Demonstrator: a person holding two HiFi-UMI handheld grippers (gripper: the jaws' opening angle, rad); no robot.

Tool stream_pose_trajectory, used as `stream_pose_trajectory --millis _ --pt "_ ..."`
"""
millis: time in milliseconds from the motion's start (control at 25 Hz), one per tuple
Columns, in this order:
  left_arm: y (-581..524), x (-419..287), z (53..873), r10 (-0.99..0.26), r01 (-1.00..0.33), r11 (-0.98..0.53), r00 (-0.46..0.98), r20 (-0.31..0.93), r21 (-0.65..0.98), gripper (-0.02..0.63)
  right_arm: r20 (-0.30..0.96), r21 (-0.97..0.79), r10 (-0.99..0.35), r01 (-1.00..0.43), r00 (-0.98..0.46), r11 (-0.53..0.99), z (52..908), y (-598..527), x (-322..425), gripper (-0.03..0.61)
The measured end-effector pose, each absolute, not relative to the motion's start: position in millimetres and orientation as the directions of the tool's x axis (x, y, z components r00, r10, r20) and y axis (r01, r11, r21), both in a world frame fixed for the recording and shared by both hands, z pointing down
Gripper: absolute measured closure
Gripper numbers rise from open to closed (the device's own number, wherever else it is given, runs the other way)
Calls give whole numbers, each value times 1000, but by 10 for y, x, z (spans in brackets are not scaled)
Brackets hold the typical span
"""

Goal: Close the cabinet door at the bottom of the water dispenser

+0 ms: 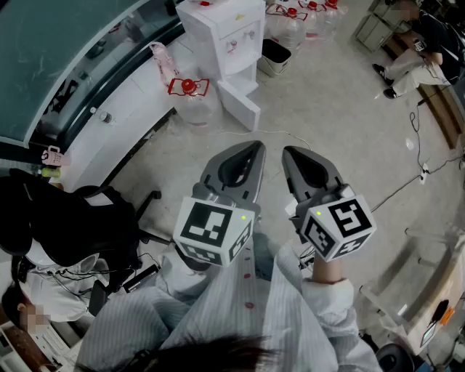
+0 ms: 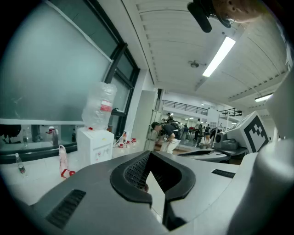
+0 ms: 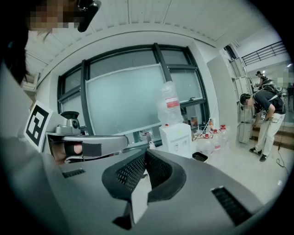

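Observation:
The white water dispenser [image 1: 227,30] stands far ahead by the glass wall, with its bottom cabinet door [image 1: 241,105] swung open toward me. My left gripper [image 1: 253,147] and right gripper [image 1: 289,153] hang side by side in mid-air, well short of the dispenser, both pointing at it. Each is shut with nothing between its jaws. In the left gripper view the dispenser [image 2: 94,148] with its bottle [image 2: 100,106] shows beyond the left gripper [image 2: 148,153]. The right gripper view has the dispenser [image 3: 176,137] past the right gripper [image 3: 146,151].
A large water bottle [image 1: 190,98] with a red cap stands left of the open door. Several more bottles [image 1: 299,16] and a black bin [image 1: 275,54] sit to the dispenser's right. A black chair [image 1: 69,218] is at my left. A person [image 1: 415,45] sits far right; a cable [image 1: 410,185] crosses the floor.

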State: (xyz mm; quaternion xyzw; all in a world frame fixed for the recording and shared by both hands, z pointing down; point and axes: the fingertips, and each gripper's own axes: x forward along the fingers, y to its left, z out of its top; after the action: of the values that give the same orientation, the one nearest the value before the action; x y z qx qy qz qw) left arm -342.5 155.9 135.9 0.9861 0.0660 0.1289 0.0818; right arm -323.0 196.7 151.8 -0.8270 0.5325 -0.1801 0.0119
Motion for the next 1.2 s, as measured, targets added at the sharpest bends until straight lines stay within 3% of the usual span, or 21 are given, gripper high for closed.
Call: stream_pose_trajectory --millis 800,1200 --pt "1795 -3193 1442 145 103 -980 955 259 170 603 293 -233 -874 -858 387 -458 1591 2380 -3070 565" --pt "1302 -2346 1560 121 78 -982 958 260 172 603 309 -232 -877 -865 368 -445 1714 1927 -2230 565"
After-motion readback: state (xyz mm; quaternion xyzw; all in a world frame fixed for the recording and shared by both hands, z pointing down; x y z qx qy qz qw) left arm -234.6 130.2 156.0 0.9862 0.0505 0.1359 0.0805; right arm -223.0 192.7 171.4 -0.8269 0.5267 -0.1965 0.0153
